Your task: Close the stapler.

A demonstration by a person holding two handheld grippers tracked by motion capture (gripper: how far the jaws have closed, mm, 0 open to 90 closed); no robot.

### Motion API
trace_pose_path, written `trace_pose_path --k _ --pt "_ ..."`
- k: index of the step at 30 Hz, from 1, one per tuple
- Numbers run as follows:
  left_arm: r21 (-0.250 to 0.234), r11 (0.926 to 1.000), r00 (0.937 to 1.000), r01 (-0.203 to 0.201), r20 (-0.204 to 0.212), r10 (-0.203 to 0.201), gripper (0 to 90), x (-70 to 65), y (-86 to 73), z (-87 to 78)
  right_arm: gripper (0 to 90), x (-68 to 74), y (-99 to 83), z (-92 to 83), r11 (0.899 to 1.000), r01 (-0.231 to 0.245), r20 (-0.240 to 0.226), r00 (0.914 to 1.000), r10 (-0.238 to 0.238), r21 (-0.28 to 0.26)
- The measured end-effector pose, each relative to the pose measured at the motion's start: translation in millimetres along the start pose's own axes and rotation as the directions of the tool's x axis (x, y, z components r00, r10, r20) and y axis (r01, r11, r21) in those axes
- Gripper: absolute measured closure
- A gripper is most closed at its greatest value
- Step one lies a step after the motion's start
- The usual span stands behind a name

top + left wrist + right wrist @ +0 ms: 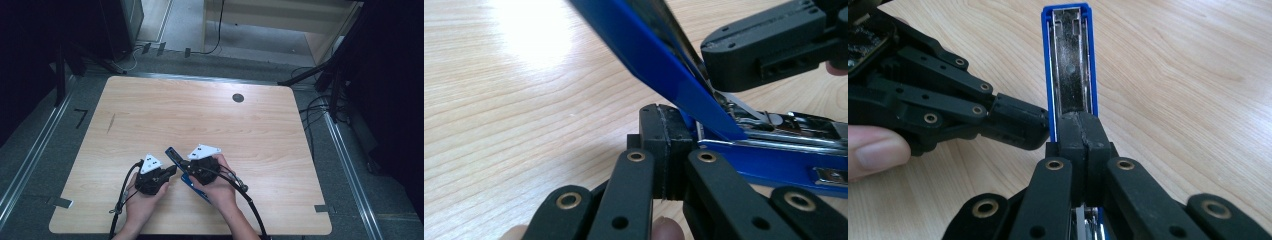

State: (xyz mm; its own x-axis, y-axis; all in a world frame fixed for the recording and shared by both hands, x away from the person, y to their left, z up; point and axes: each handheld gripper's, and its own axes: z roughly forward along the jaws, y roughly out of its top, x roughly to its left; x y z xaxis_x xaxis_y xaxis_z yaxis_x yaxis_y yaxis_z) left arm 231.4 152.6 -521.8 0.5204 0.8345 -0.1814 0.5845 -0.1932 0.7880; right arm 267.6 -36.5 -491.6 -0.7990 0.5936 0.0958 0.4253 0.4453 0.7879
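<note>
A blue stapler (173, 154) lies open on the wooden table (200, 115), between both hands near the front edge. Its lid (649, 55) slants upward, metal channel (1070, 65) exposed, while the base (774, 162) stays flat on the wood. My right gripper (1083, 135) is shut, its tips pressed against the underside of the raised lid. My left gripper (664, 145) is also shut with nothing between its jaws, and its tips touch the stapler's side near the hinge. From above, the left gripper (170, 171) and right gripper (187, 169) meet at the stapler.
A dark round hole (238, 97) sits near the table's far edge and a short dark mark (110, 122) at the left. Cables trail from both grippers over the front edge. Dark stands and floor cables (320, 107) surround the table.
</note>
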Motion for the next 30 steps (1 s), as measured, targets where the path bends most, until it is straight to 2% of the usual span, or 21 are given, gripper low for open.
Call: trace_pose_path --k 7,14,20,30 --pt "-0.005 0.9996 0.9994 -0.028 0.019 0.028 90.0 -6.6 -1.7 -2.4 90.0 2.0 0.3 -6.8 1.0 0.004 0.003 1.0 -0.004 -0.018" --pt "-0.014 0.9994 0.998 -0.03 0.056 0.031 90.0 -10.6 -6.0 -5.1 90.0 2.5 -1.9 -14.2 1.0 0.007 0.003 1.0 -0.007 -0.024" --pt "-0.014 0.9986 0.9943 -0.052 0.092 0.053 90.0 -21.6 -9.3 -2.5 90.0 1.2 -3.1 -22.5 0.999 0.003 0.001 1.0 -0.002 -0.042" --pt "-0.008 0.9963 0.9895 -0.086 0.116 0.086 90.0 -33.3 -12.6 1.1 90.0 2.8 -4.8 -30.3 0.998 -0.001 0.006 1.0 0.001 -0.061"
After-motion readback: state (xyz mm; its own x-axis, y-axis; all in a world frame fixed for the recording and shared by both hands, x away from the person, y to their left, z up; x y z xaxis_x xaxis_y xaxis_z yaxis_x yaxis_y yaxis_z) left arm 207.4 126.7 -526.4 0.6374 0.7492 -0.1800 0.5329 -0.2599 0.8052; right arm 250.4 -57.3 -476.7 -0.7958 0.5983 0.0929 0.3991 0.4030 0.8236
